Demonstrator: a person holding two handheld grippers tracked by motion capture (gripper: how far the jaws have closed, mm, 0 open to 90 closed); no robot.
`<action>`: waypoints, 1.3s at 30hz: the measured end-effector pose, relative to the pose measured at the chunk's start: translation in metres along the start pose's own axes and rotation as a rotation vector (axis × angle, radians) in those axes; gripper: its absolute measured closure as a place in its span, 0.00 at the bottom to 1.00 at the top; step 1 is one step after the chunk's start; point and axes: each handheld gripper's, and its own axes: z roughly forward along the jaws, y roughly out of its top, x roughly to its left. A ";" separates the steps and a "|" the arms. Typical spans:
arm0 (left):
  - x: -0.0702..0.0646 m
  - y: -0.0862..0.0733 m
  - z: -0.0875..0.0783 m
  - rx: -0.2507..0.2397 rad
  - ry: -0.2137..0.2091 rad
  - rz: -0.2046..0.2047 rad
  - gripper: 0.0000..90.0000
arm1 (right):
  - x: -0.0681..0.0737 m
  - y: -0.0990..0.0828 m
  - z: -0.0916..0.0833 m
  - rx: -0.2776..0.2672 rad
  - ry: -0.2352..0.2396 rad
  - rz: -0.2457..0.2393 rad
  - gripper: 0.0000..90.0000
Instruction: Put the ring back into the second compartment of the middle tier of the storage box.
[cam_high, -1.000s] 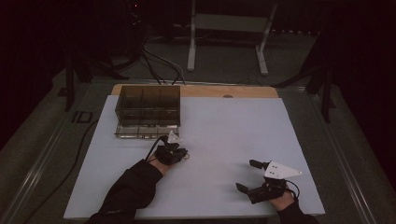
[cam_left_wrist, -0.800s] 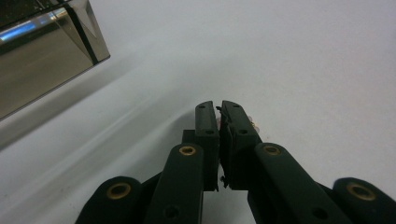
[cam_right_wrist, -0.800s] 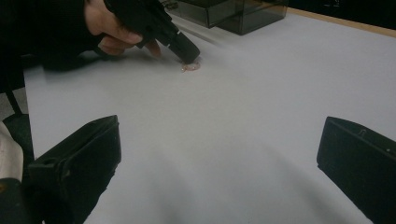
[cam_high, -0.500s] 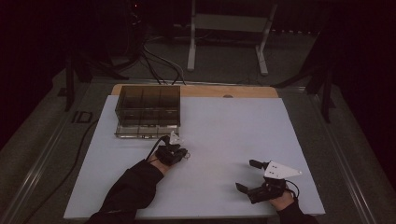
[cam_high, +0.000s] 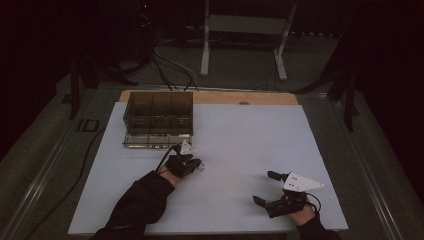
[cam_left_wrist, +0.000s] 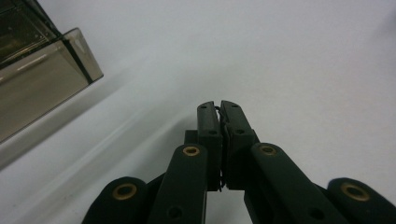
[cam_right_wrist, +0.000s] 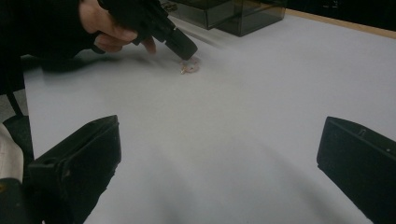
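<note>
Left gripper (cam_high: 192, 165), clenched on a small pinkish trinket (cam_right_wrist: 189, 66), sits just in front of the smoky organizer box (cam_high: 158, 119). Pickup looks done; lifting it into a compartment remains. Right gripper (cam_high: 267, 187) rests released, well apart from the box.

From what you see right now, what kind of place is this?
Probably a lab or workshop set up for recording handwork, not a home. A white table stands in a dark room, cables run across the floor, and a metal stand is behind it. A person works with two handheld grippers.
</note>
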 end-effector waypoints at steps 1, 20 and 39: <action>-0.001 0.000 -0.001 -0.003 -0.003 0.002 1.00 | 0.000 0.000 0.000 0.001 0.000 0.000 0.00; -0.005 0.008 -0.017 -0.061 -0.029 0.017 1.00 | 0.000 0.000 0.000 0.002 -0.002 -0.001 0.00; 0.000 0.016 -0.034 -0.099 -0.025 0.028 1.00 | 0.000 0.000 0.000 0.003 -0.001 0.000 0.00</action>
